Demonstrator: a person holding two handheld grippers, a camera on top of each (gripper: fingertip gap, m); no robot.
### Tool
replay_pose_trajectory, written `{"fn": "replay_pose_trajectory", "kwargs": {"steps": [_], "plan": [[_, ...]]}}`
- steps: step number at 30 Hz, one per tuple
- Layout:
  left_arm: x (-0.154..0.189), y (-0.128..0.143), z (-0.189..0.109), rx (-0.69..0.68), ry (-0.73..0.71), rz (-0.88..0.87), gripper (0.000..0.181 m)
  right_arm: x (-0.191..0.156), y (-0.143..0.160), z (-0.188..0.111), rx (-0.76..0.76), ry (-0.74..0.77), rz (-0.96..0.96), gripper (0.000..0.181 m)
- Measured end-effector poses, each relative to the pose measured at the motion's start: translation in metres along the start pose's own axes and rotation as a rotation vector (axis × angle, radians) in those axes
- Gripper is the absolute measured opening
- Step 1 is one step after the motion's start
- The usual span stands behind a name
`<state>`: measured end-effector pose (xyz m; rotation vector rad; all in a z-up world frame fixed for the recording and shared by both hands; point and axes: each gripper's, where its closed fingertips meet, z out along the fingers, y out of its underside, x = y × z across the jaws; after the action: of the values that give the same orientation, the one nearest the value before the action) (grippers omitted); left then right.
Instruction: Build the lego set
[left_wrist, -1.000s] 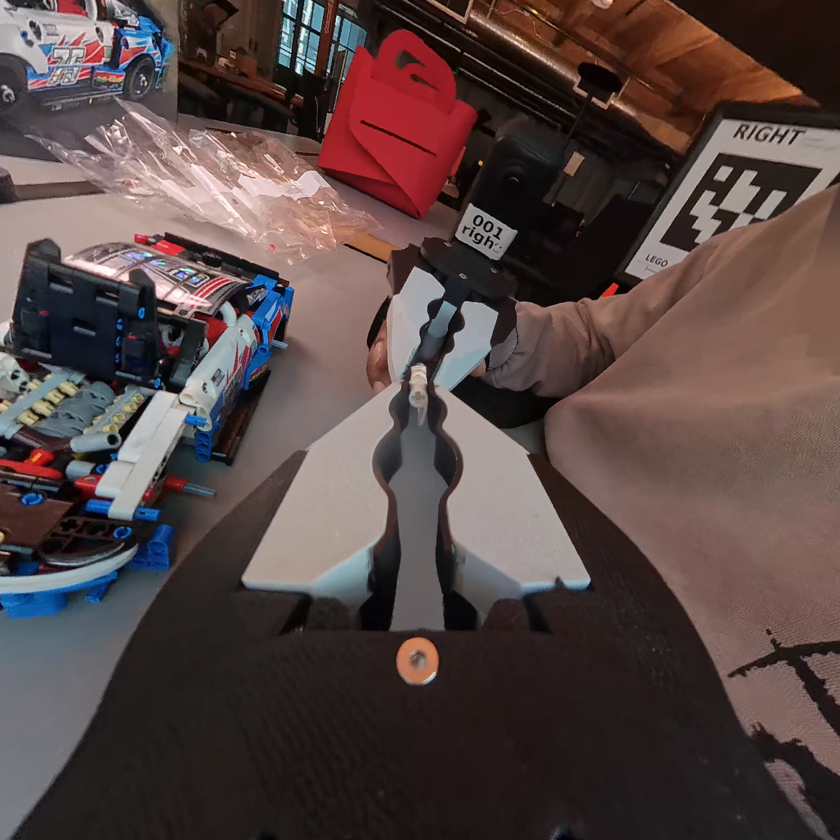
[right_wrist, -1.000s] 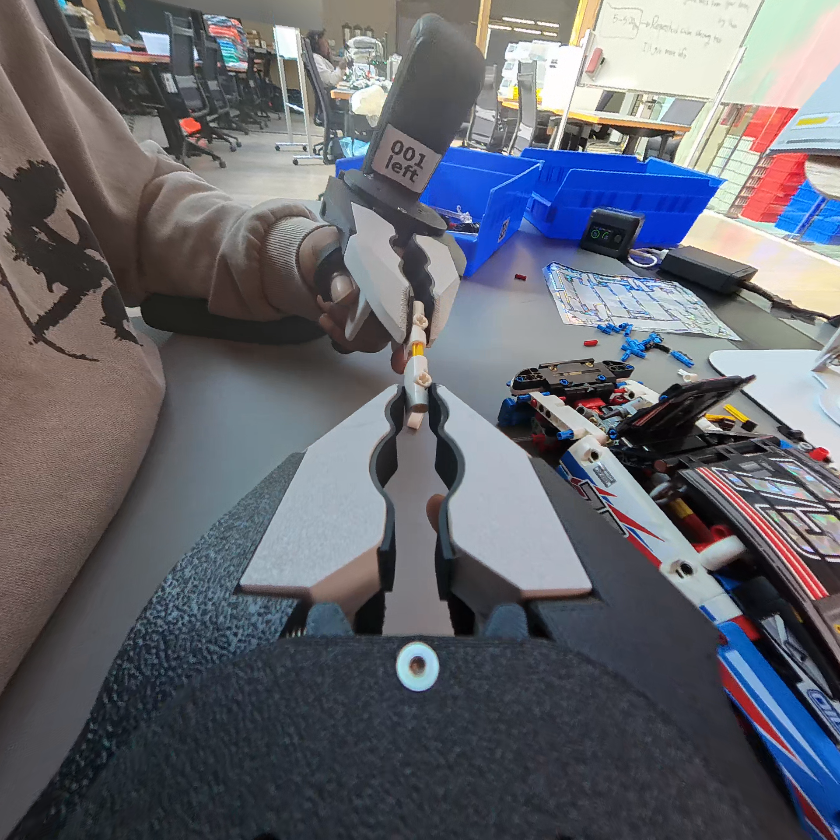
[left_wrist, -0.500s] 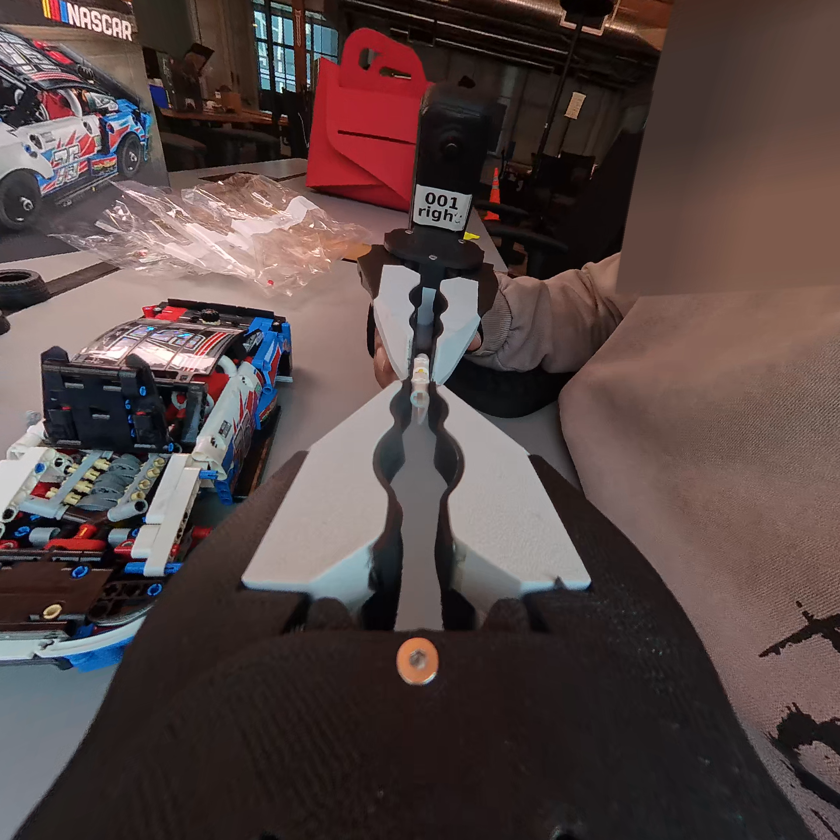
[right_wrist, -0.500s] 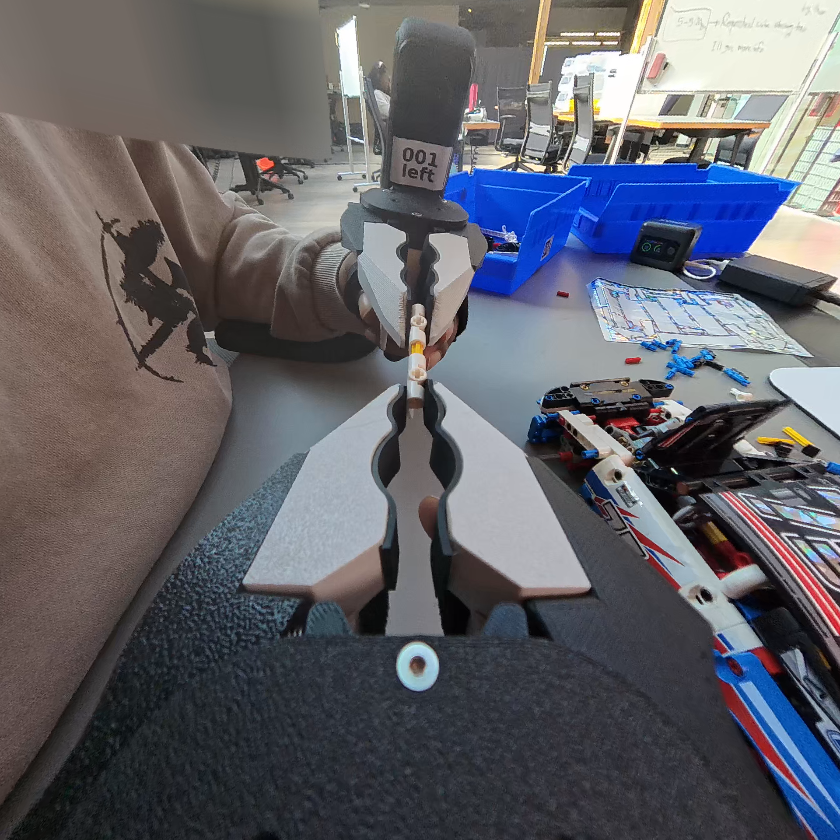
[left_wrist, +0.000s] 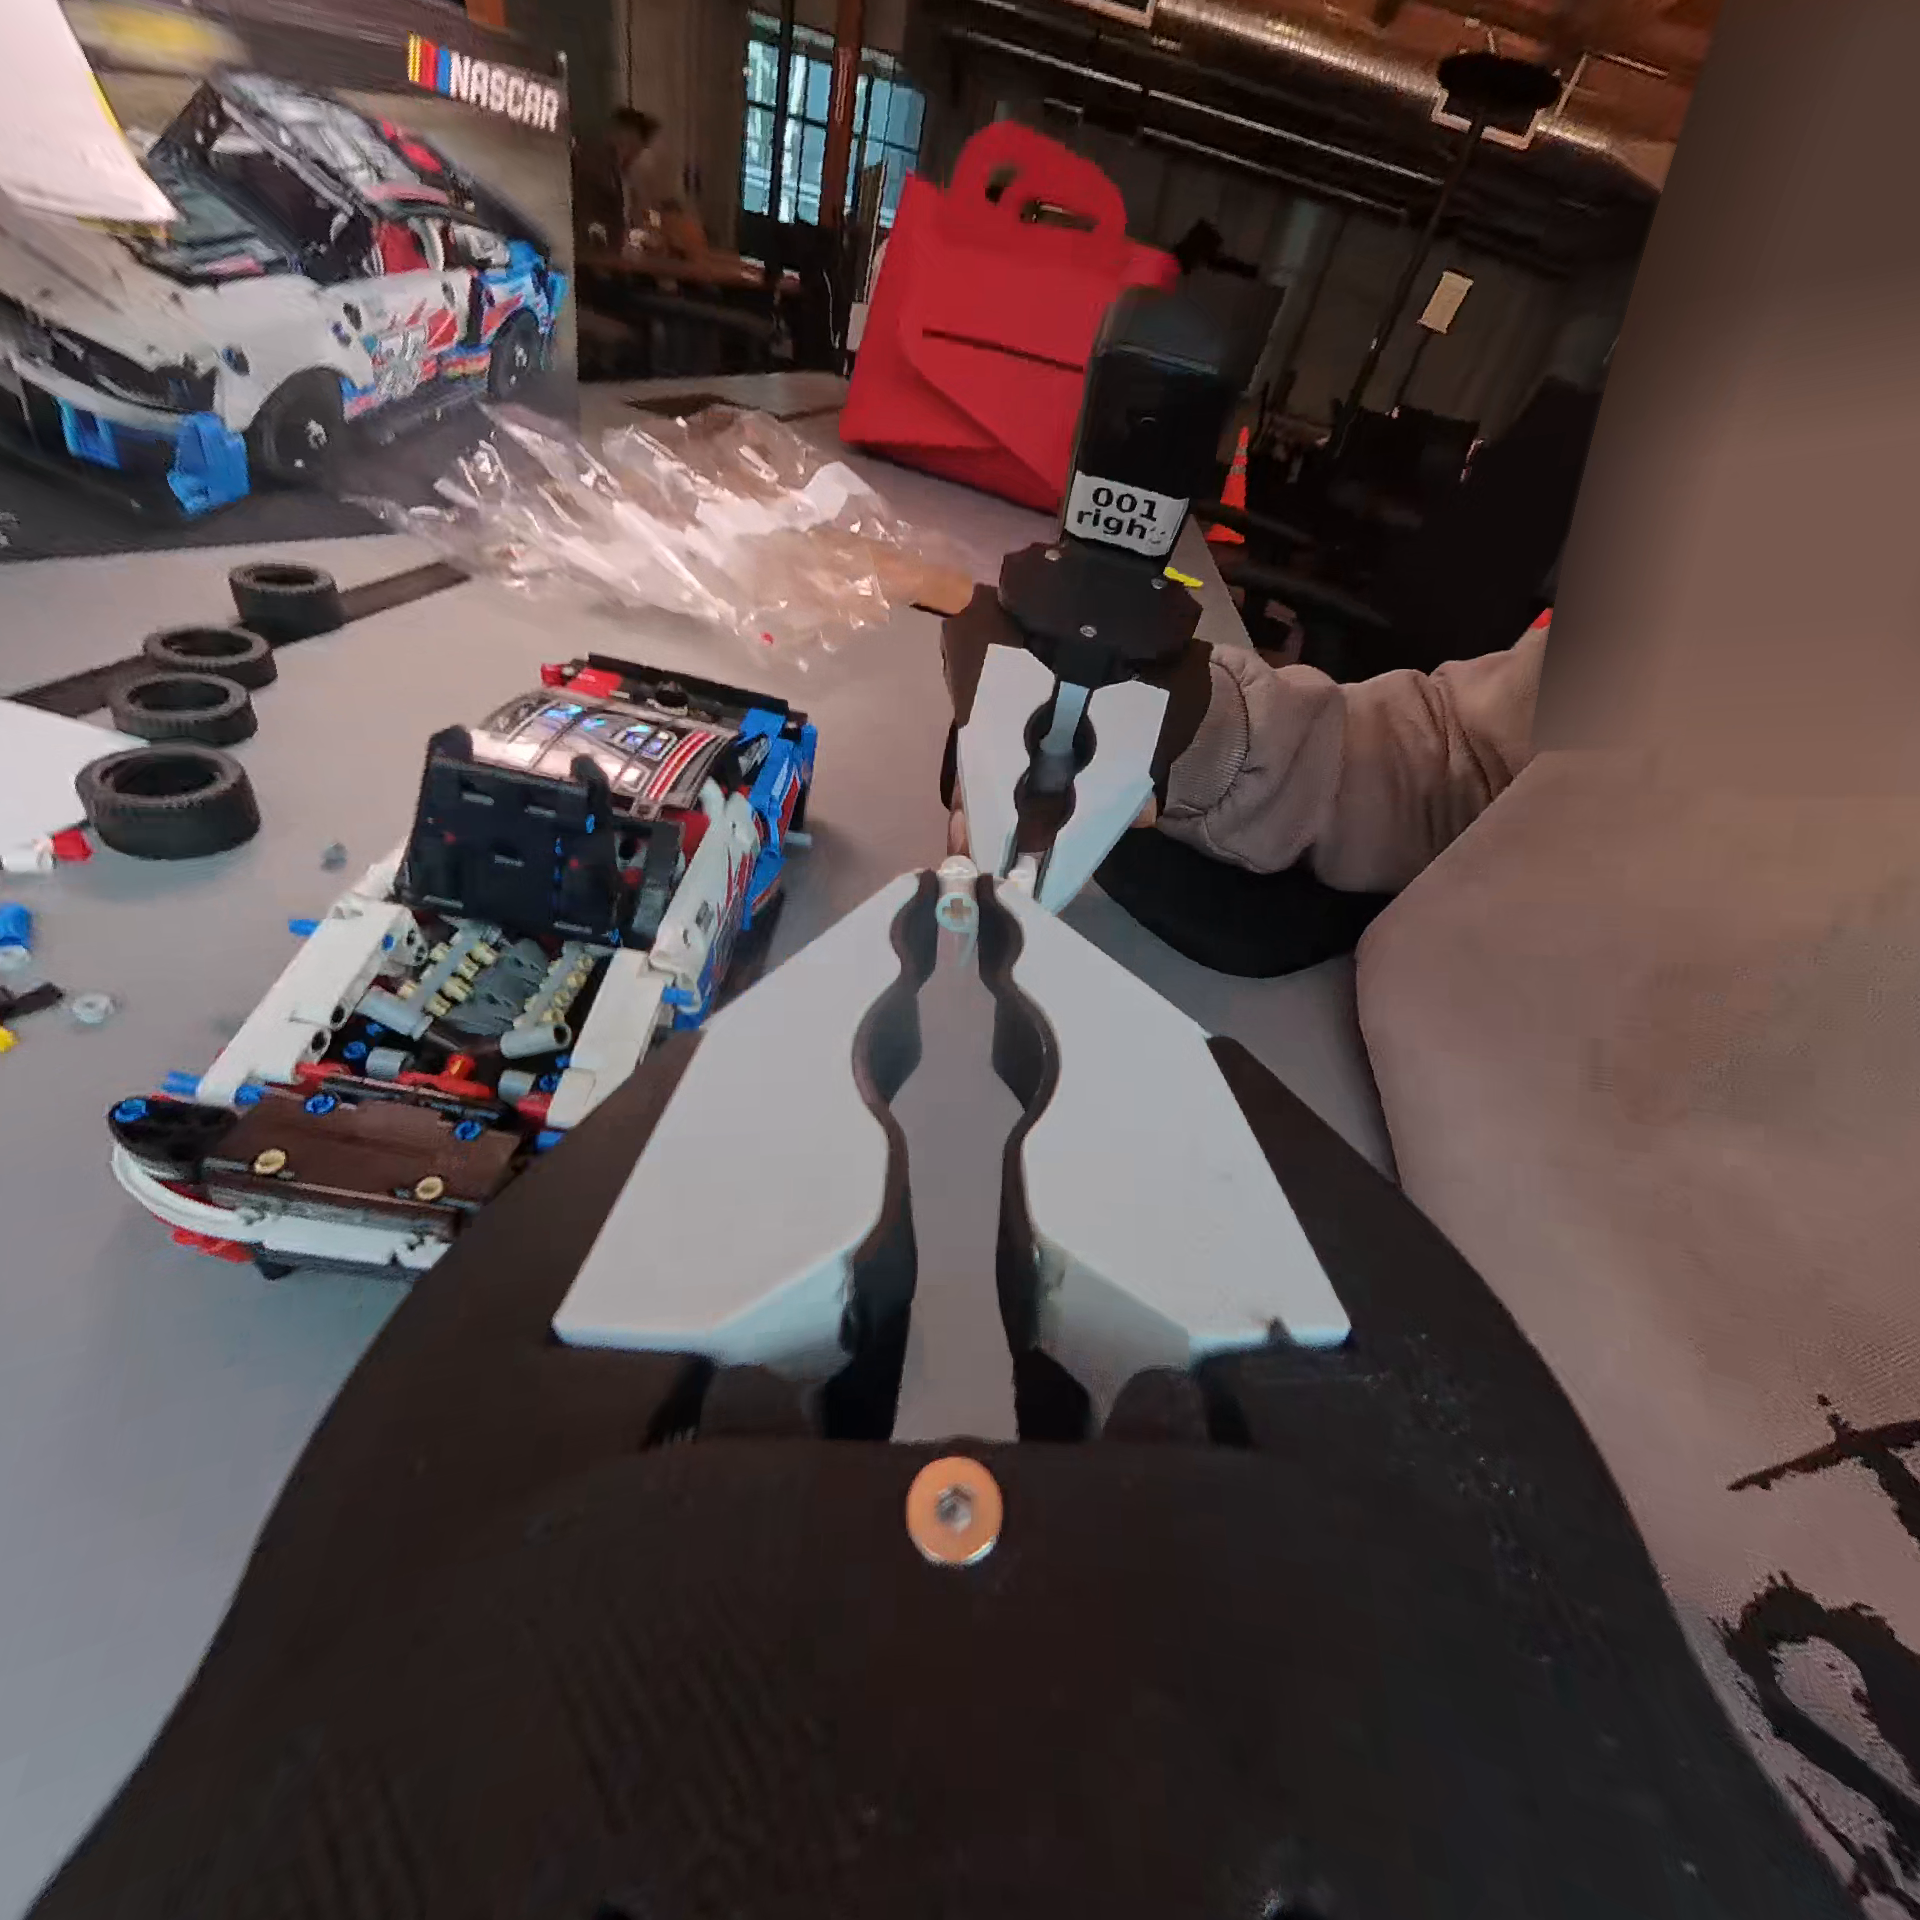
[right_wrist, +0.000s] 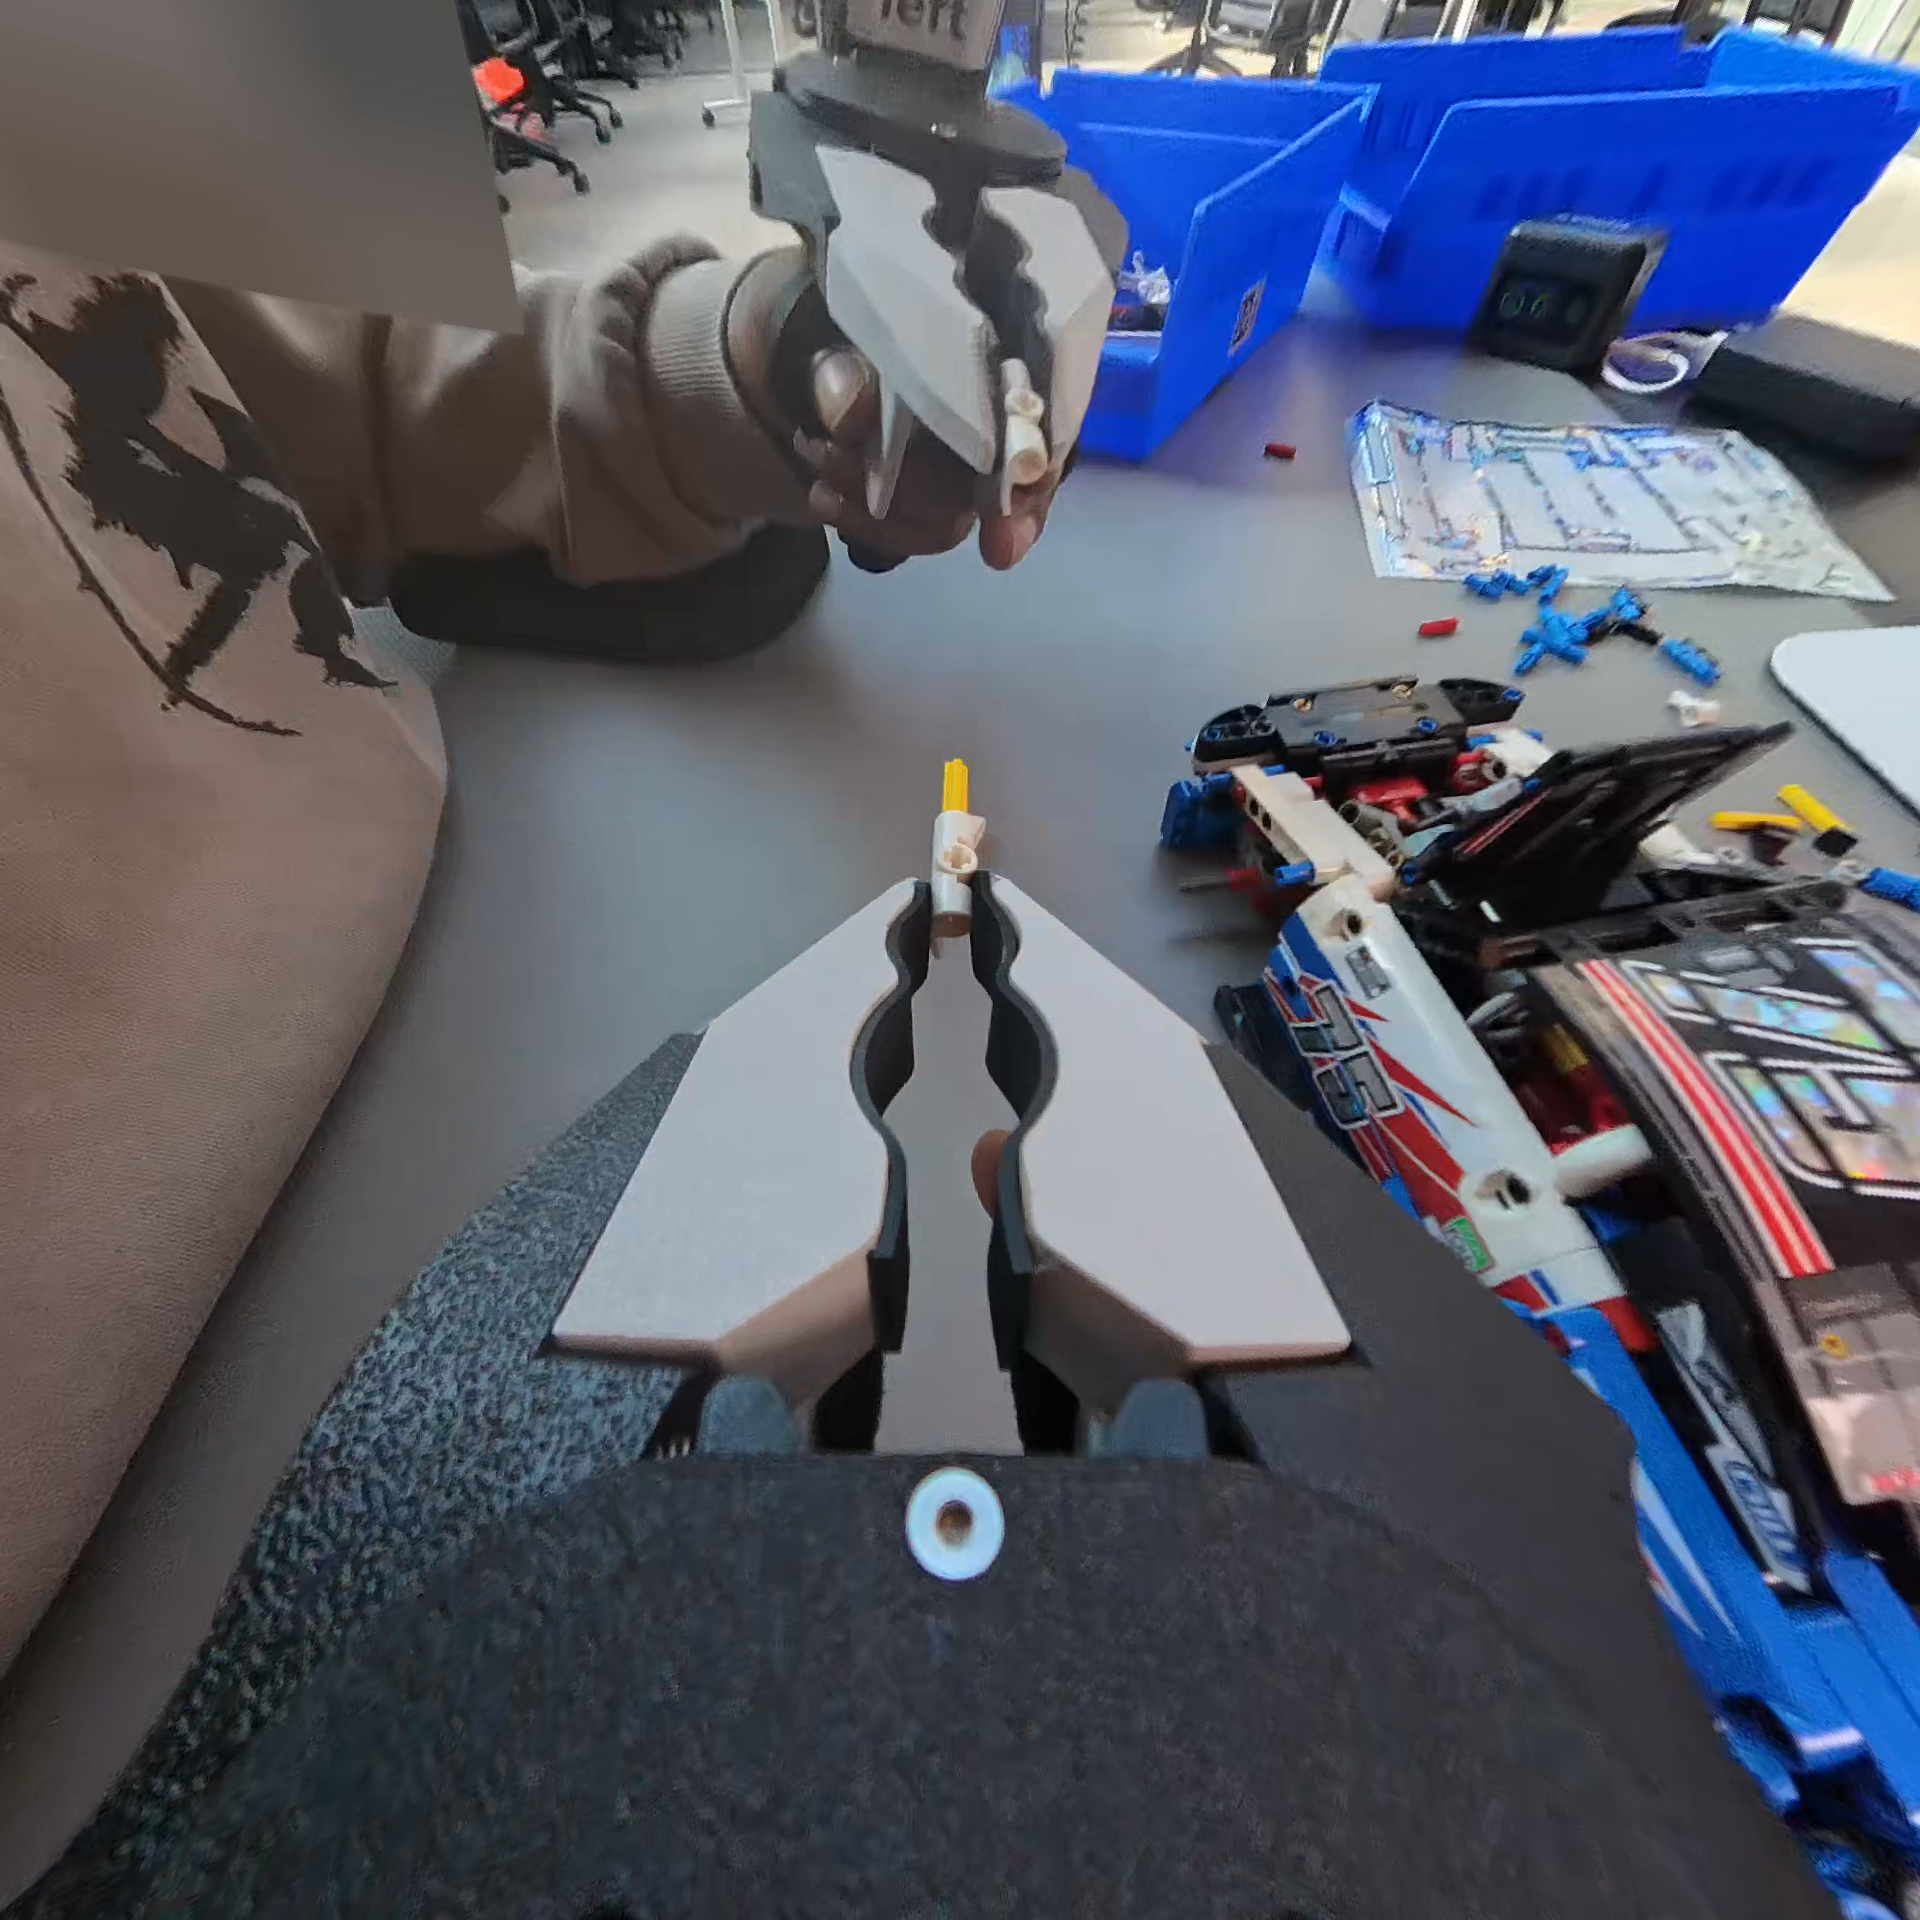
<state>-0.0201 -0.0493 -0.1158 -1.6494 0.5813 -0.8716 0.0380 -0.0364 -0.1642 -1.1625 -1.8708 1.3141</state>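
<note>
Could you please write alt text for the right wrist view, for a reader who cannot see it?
The right tongs grip a small white connector with a yellow axle sticking out, above a grey table. Farther off, the left tongs hold another white connector. A partly built race car lies on the right, with blue bins behind.

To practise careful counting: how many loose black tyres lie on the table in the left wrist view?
4. One tyre lies by the box, two side by side nearer, and the largest-looking nearest the car. Others may be hidden out of frame.
</note>
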Motion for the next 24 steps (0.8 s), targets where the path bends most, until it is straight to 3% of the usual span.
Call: {"fn": "replay_pose_trajectory", "kwargs": {"steps": [6, 10, 20, 24], "plan": [[-0.002, 0.043, 0.003, -0.146, 0.043, -0.149, 0.006, -0.003, -0.004, 0.003, 0.07, -0.031, 0.103, 0.006], [0.009, 0.063, 0.014, -0.239, 0.081, -0.136, 0.006, -0.005, -0.003, 0.005, 0.082, -0.044, 0.128, 0.007], [0.015, 0.057, 0.02, -0.171, 0.126, -0.248, 0.006, -0.006, -0.004, 0.002, 0.098, -0.035, 0.124, 0.007], [0.015, 0.085, 0.02, -0.341, 0.095, -0.218, 0.006, -0.008, 0.0, 0.002, 0.077, -0.037, 0.116, 0.007]]}}
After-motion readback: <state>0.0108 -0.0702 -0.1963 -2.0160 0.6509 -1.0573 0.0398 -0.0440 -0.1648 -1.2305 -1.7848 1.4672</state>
